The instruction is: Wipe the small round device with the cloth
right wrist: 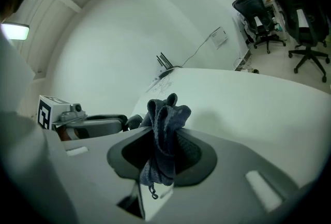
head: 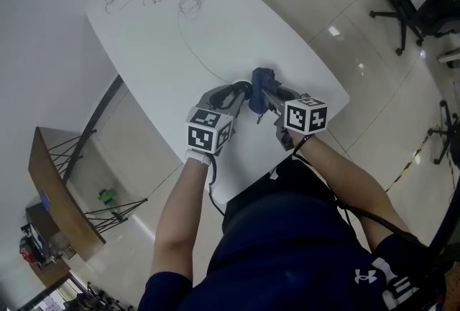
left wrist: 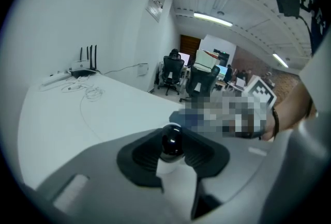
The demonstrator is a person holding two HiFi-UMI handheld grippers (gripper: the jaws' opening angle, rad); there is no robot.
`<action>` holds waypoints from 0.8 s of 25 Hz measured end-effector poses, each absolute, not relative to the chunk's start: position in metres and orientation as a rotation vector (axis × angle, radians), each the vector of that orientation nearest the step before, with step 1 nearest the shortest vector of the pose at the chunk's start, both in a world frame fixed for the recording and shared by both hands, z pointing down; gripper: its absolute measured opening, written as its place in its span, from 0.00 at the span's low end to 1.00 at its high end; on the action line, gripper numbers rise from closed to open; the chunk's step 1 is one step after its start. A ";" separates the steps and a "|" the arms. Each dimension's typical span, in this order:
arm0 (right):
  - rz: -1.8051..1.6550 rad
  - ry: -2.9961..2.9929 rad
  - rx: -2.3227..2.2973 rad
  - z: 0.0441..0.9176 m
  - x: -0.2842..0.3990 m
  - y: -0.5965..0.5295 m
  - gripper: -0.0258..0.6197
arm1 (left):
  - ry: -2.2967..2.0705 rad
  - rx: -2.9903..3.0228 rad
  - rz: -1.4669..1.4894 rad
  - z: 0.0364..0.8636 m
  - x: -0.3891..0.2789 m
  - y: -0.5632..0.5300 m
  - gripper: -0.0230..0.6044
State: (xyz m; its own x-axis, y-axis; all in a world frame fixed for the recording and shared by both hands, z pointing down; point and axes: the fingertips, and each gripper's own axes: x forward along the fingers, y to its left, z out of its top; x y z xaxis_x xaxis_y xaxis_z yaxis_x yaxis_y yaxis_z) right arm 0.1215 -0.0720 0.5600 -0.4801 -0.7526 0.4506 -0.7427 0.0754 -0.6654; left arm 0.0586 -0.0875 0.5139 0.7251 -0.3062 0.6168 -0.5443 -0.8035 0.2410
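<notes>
The small round device (left wrist: 170, 141), a glossy black dome on a white base, sits clamped between the left gripper's (head: 228, 95) jaws, over the near edge of the white oval table (head: 180, 29). Just beside it, the right gripper (head: 269, 100) pinches a bunched dark-blue cloth (right wrist: 166, 119) in narrowed jaws.

Device (left wrist: 170, 137) in left tool (left wrist: 171, 146); cloth (right wrist: 166, 114) in right tool (right wrist: 164, 140), just right; table (head: 180, 36) beneath.

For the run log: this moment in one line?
left hand-held gripper: shut on device | right hand-held gripper: shut on cloth | wiping contact: unclear
</notes>
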 end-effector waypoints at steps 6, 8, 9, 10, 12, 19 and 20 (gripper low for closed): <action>-1.602 2.289 -1.777 0.615 0.123 -0.055 0.20 | -0.663 2.525 0.805 0.514 0.061 -0.084 0.22; -1.623 2.252 -1.816 0.620 0.125 -0.054 0.20 | -0.659 2.530 0.808 0.514 0.061 -0.084 0.22; -1.629 2.229 -1.829 0.620 0.125 -0.054 0.20 | -0.657 2.532 0.811 0.514 0.060 -0.084 0.22; -1.633 2.207 -1.834 0.619 0.126 -0.054 0.20 | -0.655 2.534 0.814 0.514 0.060 -0.084 0.22; -1.617 2.176 -1.833 0.611 0.130 -0.050 0.20 | -0.651 2.541 0.808 0.511 0.059 -0.084 0.22; -1.264 2.177 -1.644 0.492 0.135 -0.056 0.20 | -0.565 2.560 0.765 0.502 0.061 -0.090 0.22; -1.226 2.195 -1.612 0.479 0.127 -0.059 0.20 | -0.556 2.556 0.768 0.504 0.059 -0.093 0.22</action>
State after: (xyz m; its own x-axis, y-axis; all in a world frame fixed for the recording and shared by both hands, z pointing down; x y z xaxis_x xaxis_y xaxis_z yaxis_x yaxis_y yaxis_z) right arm 0.1269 -0.0592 0.4791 -0.4088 -0.8520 0.3270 -0.7250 0.0856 -0.6834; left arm 0.0590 -0.0928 0.5043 0.7685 -0.2522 0.5881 -0.4795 -0.8355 0.2684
